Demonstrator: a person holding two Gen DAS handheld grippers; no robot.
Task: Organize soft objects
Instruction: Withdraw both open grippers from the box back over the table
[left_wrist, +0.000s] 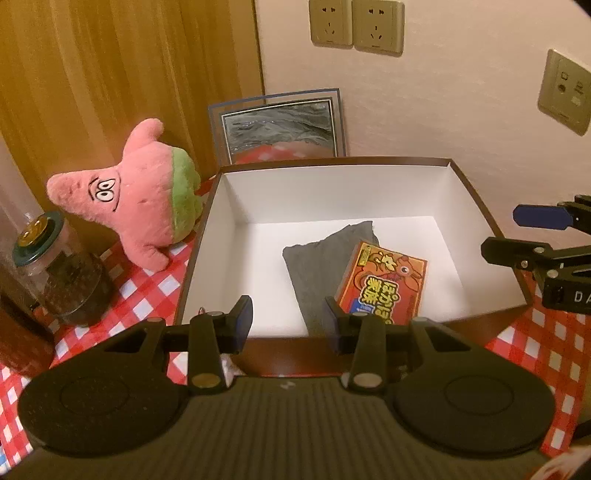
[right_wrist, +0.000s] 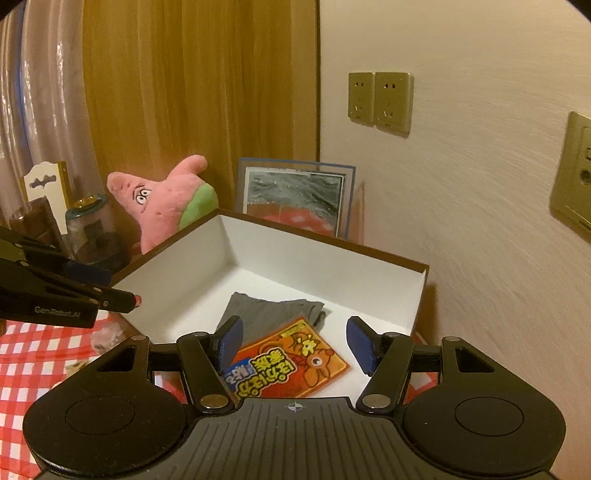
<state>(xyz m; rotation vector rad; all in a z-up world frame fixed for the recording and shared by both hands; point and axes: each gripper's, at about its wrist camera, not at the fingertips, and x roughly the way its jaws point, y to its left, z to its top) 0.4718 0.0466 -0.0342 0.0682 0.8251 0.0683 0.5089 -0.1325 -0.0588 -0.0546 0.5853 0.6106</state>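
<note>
A brown box with a white inside (left_wrist: 406, 184) (right_wrist: 280, 251) stands on the checked cloth by the wall. In it lie a folded grey cloth (left_wrist: 317, 266) (right_wrist: 266, 310) and an orange printed packet (left_wrist: 388, 284) (right_wrist: 295, 365) partly on top of it. A pink star plush with green shorts (left_wrist: 136, 195) (right_wrist: 166, 206) leans against the wood panel left of the box. My left gripper (left_wrist: 288, 321) hangs open over the box's near wall, nothing between its pads. My right gripper (right_wrist: 295, 343) is open above the packet, holding nothing; it also shows at the right edge (left_wrist: 532, 236).
A glass jar with a dark lid (left_wrist: 59, 273) (right_wrist: 92, 229) stands left of the plush. A framed picture (left_wrist: 280, 125) (right_wrist: 295, 195) leans on the wall behind the box. Wall sockets (left_wrist: 354, 26) sit above. The red-white checked cloth (left_wrist: 147, 291) covers the table.
</note>
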